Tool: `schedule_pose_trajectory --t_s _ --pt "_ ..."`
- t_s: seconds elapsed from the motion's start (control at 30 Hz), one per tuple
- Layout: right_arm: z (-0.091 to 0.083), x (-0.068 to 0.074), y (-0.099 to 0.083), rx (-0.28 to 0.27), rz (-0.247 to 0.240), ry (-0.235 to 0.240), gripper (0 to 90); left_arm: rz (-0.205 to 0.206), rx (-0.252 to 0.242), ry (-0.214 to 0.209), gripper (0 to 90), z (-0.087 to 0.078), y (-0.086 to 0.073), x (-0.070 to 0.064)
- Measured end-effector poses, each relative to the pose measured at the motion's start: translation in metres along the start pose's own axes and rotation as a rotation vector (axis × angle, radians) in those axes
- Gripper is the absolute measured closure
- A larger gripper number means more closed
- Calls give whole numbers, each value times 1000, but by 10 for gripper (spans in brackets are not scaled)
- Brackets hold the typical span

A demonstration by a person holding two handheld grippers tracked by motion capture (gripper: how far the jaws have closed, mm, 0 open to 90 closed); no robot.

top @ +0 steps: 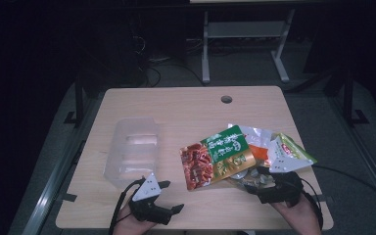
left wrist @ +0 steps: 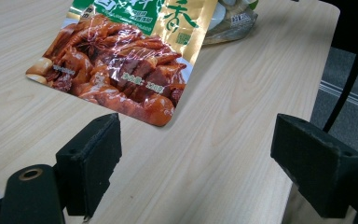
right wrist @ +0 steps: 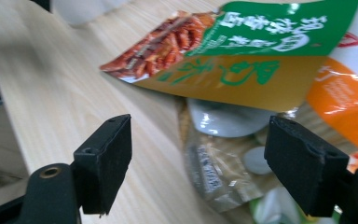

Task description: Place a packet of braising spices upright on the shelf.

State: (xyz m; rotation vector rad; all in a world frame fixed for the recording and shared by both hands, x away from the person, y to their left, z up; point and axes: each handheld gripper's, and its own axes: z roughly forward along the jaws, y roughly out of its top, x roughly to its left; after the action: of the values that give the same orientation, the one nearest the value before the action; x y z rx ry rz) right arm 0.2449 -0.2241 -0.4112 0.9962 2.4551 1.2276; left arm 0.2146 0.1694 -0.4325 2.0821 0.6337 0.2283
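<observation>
— Which step is it now?

— I judge the approach. The right tool (top: 263, 188), jaws apart, hovers over the clear snack bag (right wrist: 214, 172) at lower right of the frame, under the red-green pouch (top: 217, 157). The left tool (top: 169, 196) is also apart, empty.

— Next?

— Lower, close on the bag's edge. Its print is blurred.

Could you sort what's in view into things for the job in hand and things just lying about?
In hand: snack packets, clear plastic box, left gripper and right gripper, both open.
Lying about: table hole, metal frame behind.
</observation>
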Motion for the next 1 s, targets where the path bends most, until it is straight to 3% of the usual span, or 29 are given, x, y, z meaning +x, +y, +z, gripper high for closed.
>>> schedule_pose_trajectory --t_s 0.23,0.43,0.7,0.83,1.0 --pt "-1 -20 16 7 46 -48 234 2 4 0 158 1 1 0" --pt "7 -39 29 16 93 -38 239 -4 -6 2 160 -1 2 1" --pt "30 -55 41 93 173 -20 289 11 -7 2 160 -1 3 1" --pt "40 -55 38 123 179 5 350 23 -1 2 160 0 4 0" --pt "49 -53 39 135 190 38 532 20 3 -1 164 1 4 -3"
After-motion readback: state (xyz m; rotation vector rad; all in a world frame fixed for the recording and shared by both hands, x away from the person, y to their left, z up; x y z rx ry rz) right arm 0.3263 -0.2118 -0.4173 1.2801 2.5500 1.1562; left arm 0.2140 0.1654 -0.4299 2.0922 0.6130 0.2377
